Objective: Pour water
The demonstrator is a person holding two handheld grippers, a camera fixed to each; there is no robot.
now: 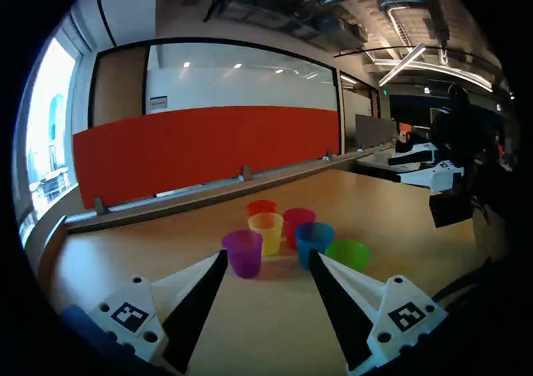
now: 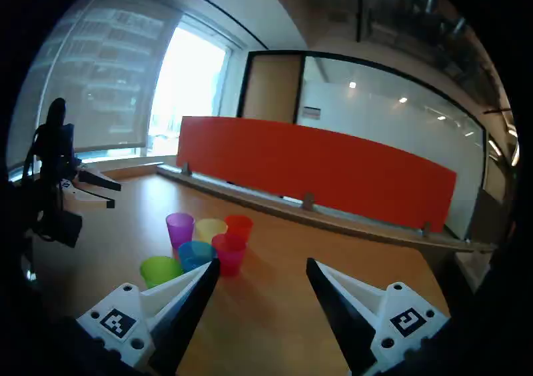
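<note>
Six small plastic cups stand clustered on the wooden table: purple, yellow, red, pink, blue and green. My left gripper is open just short of them, its fingertips level with the purple and blue cups and nothing between them. In the right gripper view the same cups appear: purple, yellow, red, pink, blue, green. My right gripper is open and empty, the cups lying ahead to its left.
An orange divider panel on a low rail runs along the table's far edge. The right gripper hangs over the table's right side, held by a person in dark clothes. The left gripper appears far left. Bright windows lie behind.
</note>
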